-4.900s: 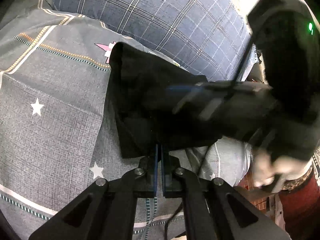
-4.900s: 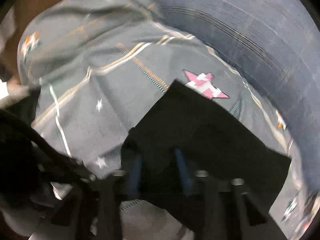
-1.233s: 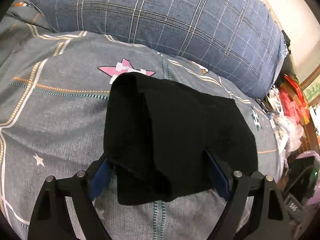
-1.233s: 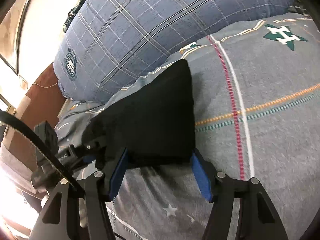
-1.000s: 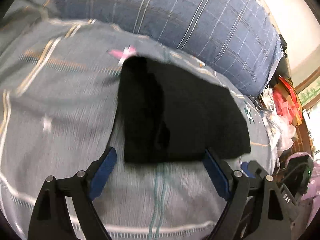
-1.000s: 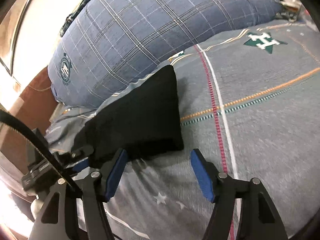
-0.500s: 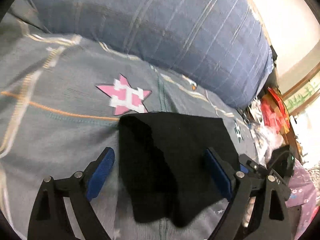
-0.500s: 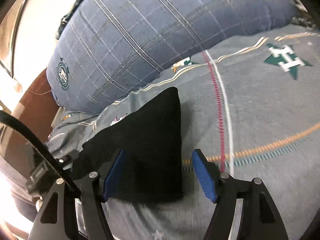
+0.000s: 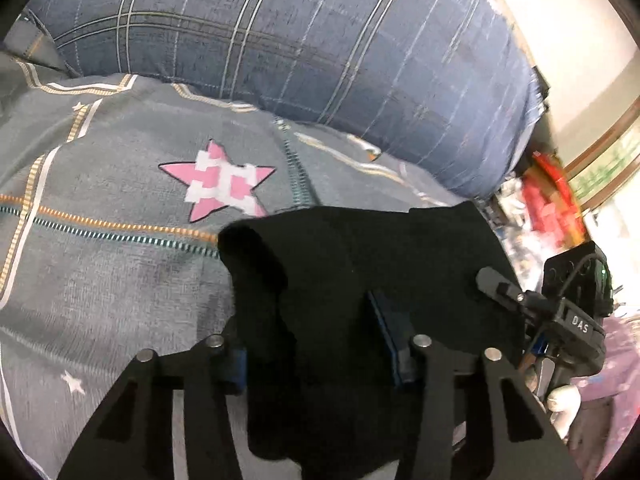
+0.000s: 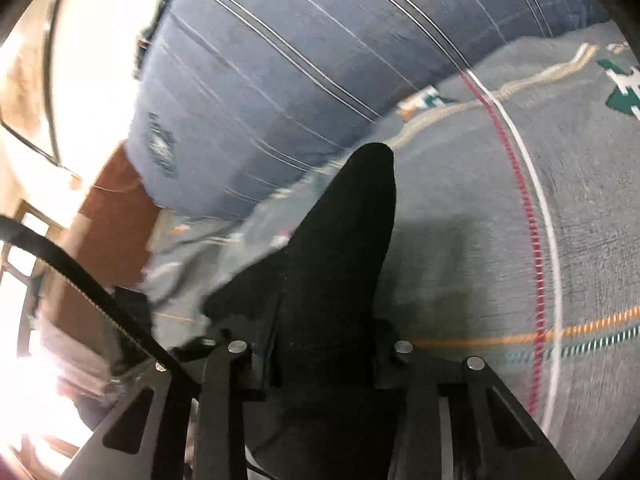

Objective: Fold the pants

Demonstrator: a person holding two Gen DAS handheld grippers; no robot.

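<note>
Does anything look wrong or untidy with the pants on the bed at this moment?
The pants look bunched, not flat: one edge curls into a thick roll at their left in the left wrist view. Both the left gripper and the right gripper are closing with the cloth between their jaws. No damage shows on the bed.

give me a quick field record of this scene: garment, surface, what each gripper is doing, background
garment: black pants, folded into a thick bundle
surface: grey bedspread with a pink star and stripes
left gripper: jaws closing, pants bundle between them
right gripper: jaws closing, pants between them, one end sticking out ahead
background: blue plaid pillow behind the pants
other: right gripper's body at the right edge of the left wrist view
</note>
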